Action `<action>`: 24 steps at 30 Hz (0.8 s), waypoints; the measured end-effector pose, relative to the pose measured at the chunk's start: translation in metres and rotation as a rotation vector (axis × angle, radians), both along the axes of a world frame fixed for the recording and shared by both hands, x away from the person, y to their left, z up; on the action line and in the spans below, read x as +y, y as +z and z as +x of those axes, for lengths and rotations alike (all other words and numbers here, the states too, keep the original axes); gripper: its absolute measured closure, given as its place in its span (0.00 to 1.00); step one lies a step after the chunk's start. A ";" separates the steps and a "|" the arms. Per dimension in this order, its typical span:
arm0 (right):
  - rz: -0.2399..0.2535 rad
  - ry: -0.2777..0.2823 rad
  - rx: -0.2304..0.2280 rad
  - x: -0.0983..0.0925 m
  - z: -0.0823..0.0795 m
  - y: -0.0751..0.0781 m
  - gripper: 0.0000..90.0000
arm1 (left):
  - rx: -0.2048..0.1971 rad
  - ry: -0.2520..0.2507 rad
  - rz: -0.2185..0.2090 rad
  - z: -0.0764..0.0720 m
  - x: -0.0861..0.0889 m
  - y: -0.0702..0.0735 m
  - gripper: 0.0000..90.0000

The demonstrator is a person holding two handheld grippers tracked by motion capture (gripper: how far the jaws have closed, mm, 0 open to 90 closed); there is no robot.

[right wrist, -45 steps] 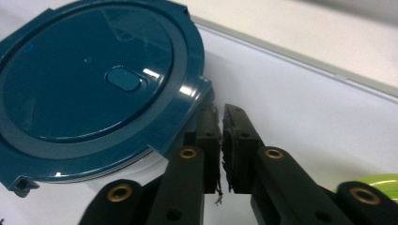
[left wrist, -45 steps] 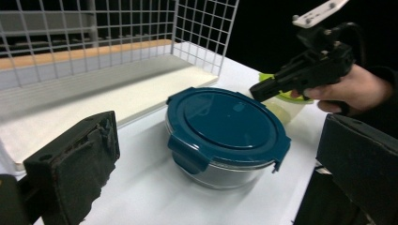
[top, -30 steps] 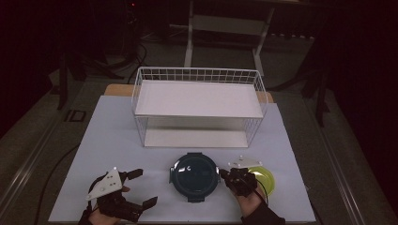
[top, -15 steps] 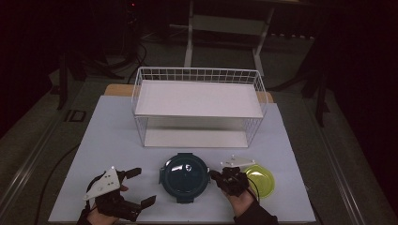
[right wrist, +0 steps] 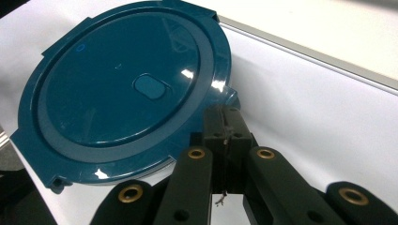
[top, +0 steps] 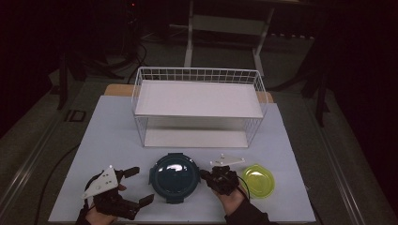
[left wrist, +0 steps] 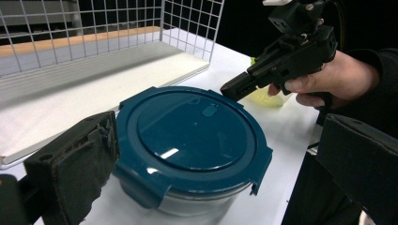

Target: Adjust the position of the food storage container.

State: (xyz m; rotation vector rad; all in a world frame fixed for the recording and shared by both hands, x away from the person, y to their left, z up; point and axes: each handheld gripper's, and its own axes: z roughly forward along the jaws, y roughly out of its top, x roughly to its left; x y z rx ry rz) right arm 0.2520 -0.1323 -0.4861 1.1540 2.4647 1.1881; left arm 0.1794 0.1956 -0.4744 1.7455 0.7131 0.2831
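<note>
closed right gripper [right wrist: 224,123] touches glossy round teal lid [right wrist: 124,89]; left gripper [top: 136,185] gapes.

Overhead light falls on white desk [top: 108,140]; surroundings near black. Teal lid [left wrist: 192,129] shows bright glare spots. High view soft, perhaps slightly underexposed. Nearest claw parts blurred in both gripper views.
</note>
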 end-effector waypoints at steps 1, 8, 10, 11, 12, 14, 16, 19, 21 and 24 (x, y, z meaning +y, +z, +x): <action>0.001 0.000 0.003 0.002 -0.001 0.000 1.00 | 0.000 0.000 0.000 0.000 0.000 0.000 0.00; -0.001 0.026 -0.008 0.015 -0.003 -0.001 1.00 | -0.005 0.001 0.001 0.000 0.001 0.002 0.00; 0.002 0.030 -0.008 0.018 -0.002 -0.001 1.00 | -0.006 0.000 0.000 0.000 0.001 0.002 0.00; 0.001 0.032 -0.009 0.020 -0.002 -0.001 1.00 | -0.006 0.001 0.000 0.000 0.001 0.002 0.00; 0.004 0.033 -0.006 0.021 -0.001 -0.001 1.00 | -0.005 0.000 0.001 0.000 0.001 0.002 0.00; 0.010 0.035 0.000 0.024 -0.001 -0.001 1.00 | -0.003 0.002 0.001 0.000 0.002 0.002 0.00; 0.012 0.039 -0.002 0.027 -0.001 -0.002 1.00 | -0.003 0.001 0.000 0.000 0.002 0.003 0.00; 0.013 0.047 -0.008 0.029 0.000 -0.002 1.00 | -0.003 -0.001 0.002 0.000 0.002 0.003 0.00; 0.019 0.047 -0.006 0.030 0.000 -0.003 1.00 | 0.001 -0.002 0.003 0.000 0.002 0.003 0.00; 0.023 0.050 -0.009 0.030 0.000 -0.003 1.00 | 0.004 -0.003 0.005 0.001 0.002 0.003 0.00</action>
